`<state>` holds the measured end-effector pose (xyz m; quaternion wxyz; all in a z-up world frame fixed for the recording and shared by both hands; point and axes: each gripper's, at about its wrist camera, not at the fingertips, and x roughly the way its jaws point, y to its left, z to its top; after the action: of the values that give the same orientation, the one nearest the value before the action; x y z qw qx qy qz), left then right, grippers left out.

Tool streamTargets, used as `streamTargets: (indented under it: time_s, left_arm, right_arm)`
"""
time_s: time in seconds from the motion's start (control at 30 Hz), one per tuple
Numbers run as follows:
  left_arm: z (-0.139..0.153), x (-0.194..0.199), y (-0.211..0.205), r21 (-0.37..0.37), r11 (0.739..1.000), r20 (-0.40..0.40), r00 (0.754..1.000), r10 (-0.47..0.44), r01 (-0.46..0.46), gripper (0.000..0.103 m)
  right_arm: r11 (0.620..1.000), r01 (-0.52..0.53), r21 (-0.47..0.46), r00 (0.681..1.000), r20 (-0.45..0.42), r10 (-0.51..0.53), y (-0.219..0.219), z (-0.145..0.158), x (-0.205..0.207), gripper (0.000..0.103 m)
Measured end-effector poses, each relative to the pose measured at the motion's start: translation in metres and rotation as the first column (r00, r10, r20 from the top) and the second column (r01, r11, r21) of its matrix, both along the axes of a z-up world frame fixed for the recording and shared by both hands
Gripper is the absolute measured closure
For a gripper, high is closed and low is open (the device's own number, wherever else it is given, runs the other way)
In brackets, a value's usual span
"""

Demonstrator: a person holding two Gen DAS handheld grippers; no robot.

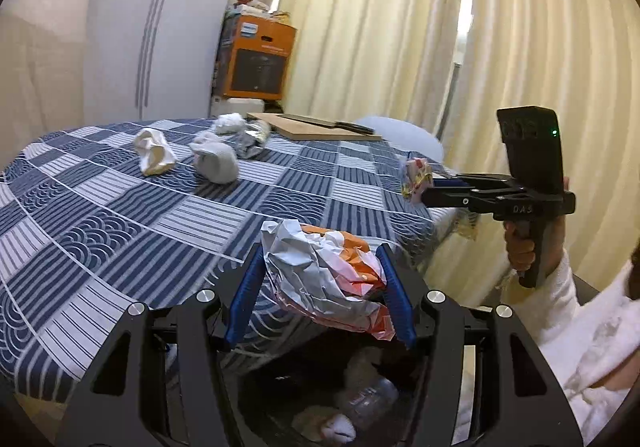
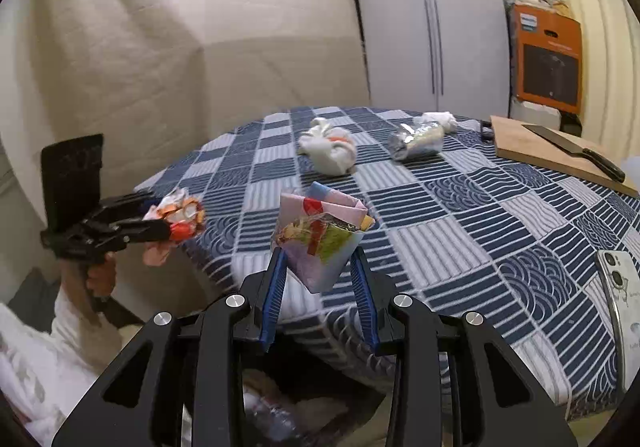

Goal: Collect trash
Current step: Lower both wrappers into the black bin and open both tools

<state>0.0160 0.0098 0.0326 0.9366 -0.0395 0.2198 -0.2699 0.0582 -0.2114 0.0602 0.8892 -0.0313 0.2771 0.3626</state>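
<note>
My left gripper (image 1: 322, 259) is shut on a crumpled orange and white wrapper (image 1: 324, 271), held past the table's near edge above a dark trash bin (image 1: 344, 403). It also shows in the right wrist view (image 2: 176, 223). My right gripper (image 2: 318, 267) is shut on a folded pink and colourful paper packet (image 2: 320, 235), also near the table edge above the bin (image 2: 280, 415). In the left wrist view the right gripper (image 1: 420, 187) holds that packet (image 1: 416, 175). White crumpled tissues (image 1: 154, 155) (image 1: 216, 161) and a foil wrapper (image 1: 252, 141) lie on the checked tablecloth.
A wooden cutting board (image 2: 556, 151) with a knife (image 2: 576, 153) sits at the table's far side. A phone (image 2: 620, 295) lies at the right edge. An orange box (image 1: 256, 59) stands by the wardrobe. Curtains hang behind.
</note>
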Motion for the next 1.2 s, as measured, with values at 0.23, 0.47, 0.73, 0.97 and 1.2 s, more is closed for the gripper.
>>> streamTargets:
  time_s: [0.23, 0.47, 0.73, 0.97, 1.2]
  left_arm:
    - [-0.009, -0.016, -0.005, 0.035, 0.999, -0.021, 1.0, -0.017, 0.018, 0.046]
    - [-0.026, -0.022, -0.021, 0.074, 0.993, -0.089, 0.992, -0.085, 0.091, 0.046]
    - [-0.067, -0.015, -0.049, 0.153, 0.971, -0.228, 0.963, -0.146, 0.183, 0.046]
    - [-0.099, -0.001, -0.068, 0.243, 0.942, -0.325, 0.934, -0.148, 0.234, 0.046]
    - [-0.12, 0.02, -0.081, 0.337, 0.897, -0.407, 0.903, -0.136, 0.287, 0.046]
  right_arm:
    - [0.996, -0.069, -0.057, 0.997, -0.026, 0.068, 0.007, -0.014, -0.03, 0.072]
    - [0.985, -0.113, -0.129, 0.989, -0.11, 0.099, 0.021, -0.044, -0.039, 0.072]
    - [0.953, -0.149, -0.265, 0.976, -0.195, 0.098, 0.044, -0.088, -0.036, 0.072]
    - [0.91, -0.2, -0.362, 0.956, -0.275, 0.1, 0.056, -0.124, -0.025, 0.072]
    - [0.869, -0.233, -0.437, 0.94, -0.328, 0.087, 0.063, -0.154, -0.006, 0.072]
